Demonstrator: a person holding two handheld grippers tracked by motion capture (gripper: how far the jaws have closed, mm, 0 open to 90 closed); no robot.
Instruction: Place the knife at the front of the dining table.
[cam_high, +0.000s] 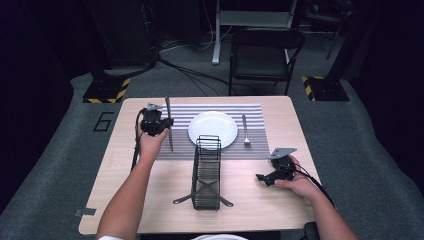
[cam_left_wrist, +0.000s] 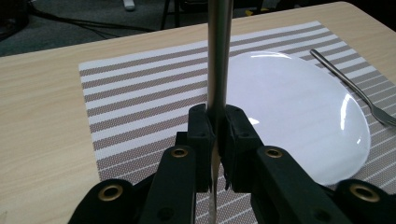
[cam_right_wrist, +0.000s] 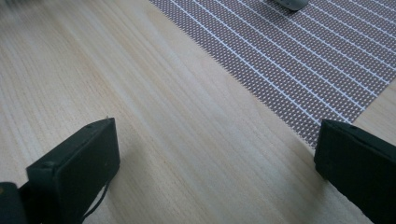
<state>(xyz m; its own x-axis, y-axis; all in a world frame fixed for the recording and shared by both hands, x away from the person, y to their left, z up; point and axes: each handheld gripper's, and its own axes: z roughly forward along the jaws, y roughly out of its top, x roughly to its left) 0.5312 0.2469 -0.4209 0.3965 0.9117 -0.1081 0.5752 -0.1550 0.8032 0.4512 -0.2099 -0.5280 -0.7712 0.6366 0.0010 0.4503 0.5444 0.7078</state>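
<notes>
Looks like a place setting is getting laid out here, and it's sitting somewhere past the halfway mark. The white plate (cam_high: 212, 129) is already lying in the middle of the striped placemat (cam_high: 252, 111), and a fork (cam_high: 245, 131) is lying on the mat just to the right of it, so that side seems done. What's being worked on now is the knife (cam_high: 168, 123): the left gripper (cam_high: 161, 123) is holding it over the left part of the mat, just beside the plate's left edge. In the left gripper view the jaws are pinching tight on the knife (cam_left_wrist: 217, 56), with the metal running up out of the grip and a bit more poking down below it. It's hanging above the mat, not lying on it yet, so my guess is it's going down on the mat left of the plate and then getting let go. The black wire caddy (cam_high: 206, 172) is standing on the wooden surface (cam_high: 125, 200) in front of the mat, and a couple more utensils seem to be lying crossed in the bottom of it, so there may be more to hand out. The right gripper (cam_high: 261, 178) is resting low near the right front of the surface with its jaws spread wide and nothing between them, just bare wood and a corner of the mat in the right gripper view.
</notes>
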